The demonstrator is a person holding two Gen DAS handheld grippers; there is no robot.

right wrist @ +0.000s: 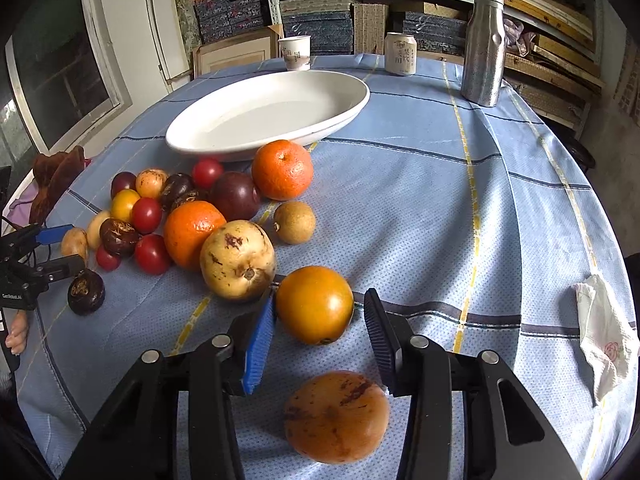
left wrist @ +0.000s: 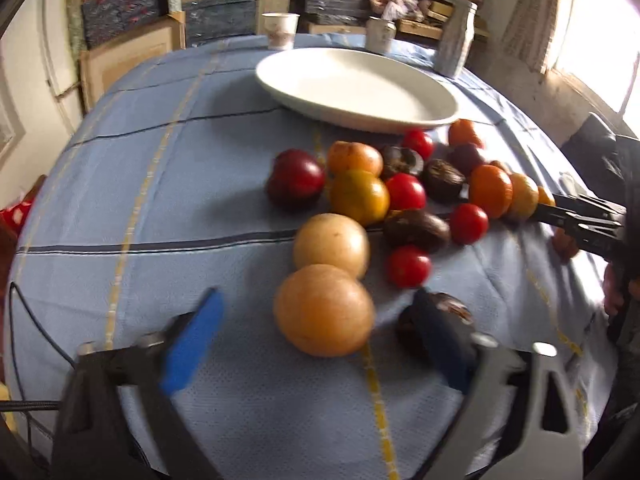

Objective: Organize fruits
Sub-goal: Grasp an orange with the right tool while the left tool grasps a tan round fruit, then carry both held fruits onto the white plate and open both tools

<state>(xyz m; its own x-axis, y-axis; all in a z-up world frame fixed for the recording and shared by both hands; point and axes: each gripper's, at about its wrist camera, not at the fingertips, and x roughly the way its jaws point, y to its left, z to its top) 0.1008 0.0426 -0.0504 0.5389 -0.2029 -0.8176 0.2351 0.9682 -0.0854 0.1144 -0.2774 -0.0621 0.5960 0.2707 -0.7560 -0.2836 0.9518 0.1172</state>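
Observation:
A heap of fruit lies on the blue checked cloth before a white oval plate [left wrist: 360, 92] [right wrist: 260, 112] with nothing in it. My left gripper [left wrist: 318, 298] is open around a pale tan round fruit [left wrist: 324, 310], with a gap at each blue pad. A dark brown fruit [left wrist: 452, 308] sits behind its right finger. My right gripper [right wrist: 320, 294] is shut on an orange-yellow fruit [right wrist: 314, 304] that rests on the cloth: the blue pad [right wrist: 260, 340] touches its left side and the dark pad [right wrist: 380, 336] is tight at its right. A brown fruit [right wrist: 336, 416] lies between the right gripper's arms.
The heap holds oranges [right wrist: 282, 170], cherry tomatoes [left wrist: 408, 266], dark brown fruits and a blotchy tan fruit [right wrist: 238, 260]. A paper cup [right wrist: 294, 52], a can [right wrist: 400, 54] and a metal flask [right wrist: 482, 48] stand at the table's far edge. A crumpled tissue [right wrist: 604, 328] lies at the right.

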